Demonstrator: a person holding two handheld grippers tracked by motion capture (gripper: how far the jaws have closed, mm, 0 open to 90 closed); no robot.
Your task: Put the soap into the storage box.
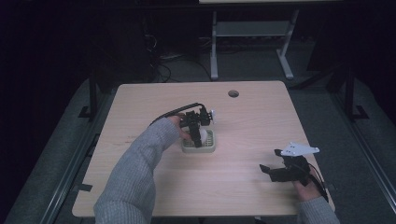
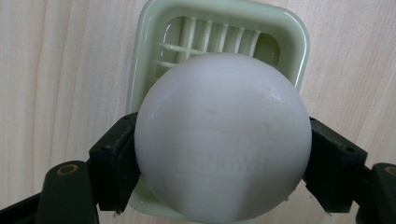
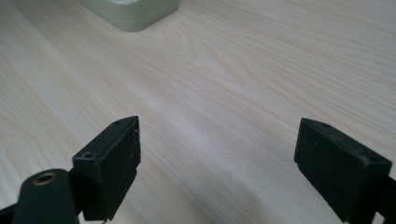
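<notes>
Ball point(image 2: 223, 137) clamped in left gripper point(image 2: 223, 158), directly over tray point(image 2: 140, 70) near tabletop centre. Lower straight, release w/ ball seated on slats. Right gripper point(image 3: 217, 163) released, idle nr right front corner

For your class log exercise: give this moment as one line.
left gripper: shut on ball over tray | right gripper: open, above table

A light wooden table point(image 1: 252, 121) fills the middle of the high view, with a round cable hole point(image 1: 233, 93) near its far edge. Beyond it on the dark floor stand the white legs of another desk point(image 1: 214, 51), and loose black cables point(image 1: 161, 65) lie to their left.
</notes>
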